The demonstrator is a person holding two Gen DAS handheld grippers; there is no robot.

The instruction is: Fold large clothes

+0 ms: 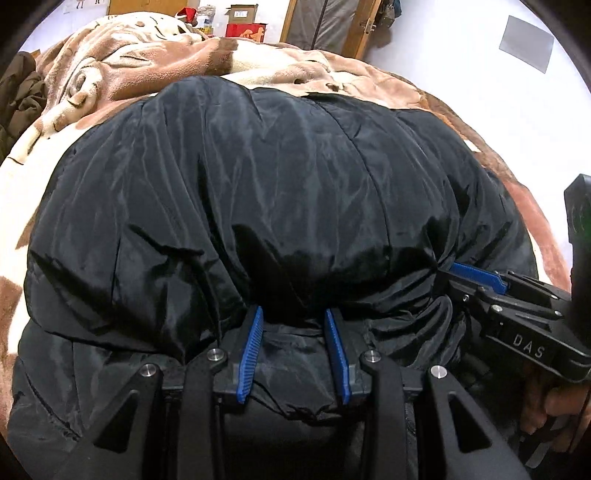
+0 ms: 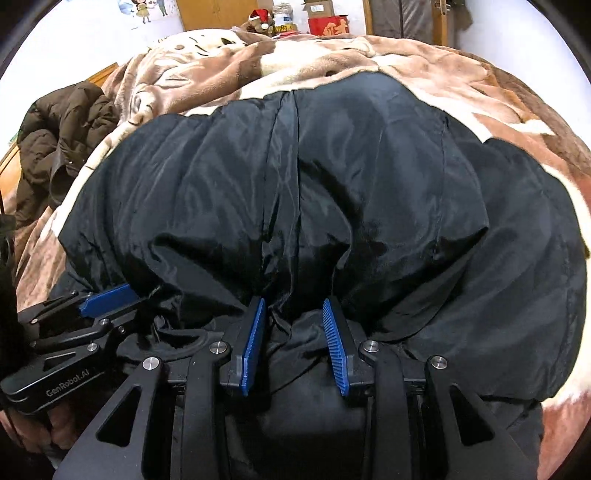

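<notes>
A large black padded jacket (image 1: 277, 166) (image 2: 332, 166) lies spread over the bed, its near edge folded up into a puffy roll. My left gripper (image 1: 293, 310) is shut on a bunch of that near edge, the fabric pinched between its blue pads. My right gripper (image 2: 293, 301) grips the same edge a little further right, with cloth gathered between its pads. Each gripper shows in the other's view: the right gripper (image 1: 458, 284) at the right, the left gripper (image 2: 122, 295) at the left, both with tips buried in jacket folds.
A brown and cream plush blanket (image 1: 147, 59) (image 2: 221, 55) covers the bed under the jacket. A dark brown coat (image 2: 62, 129) is heaped at the bed's left side. Red boxes (image 2: 328, 24) and clutter stand by the far wall. A hand (image 1: 554, 406) holds the right gripper's handle.
</notes>
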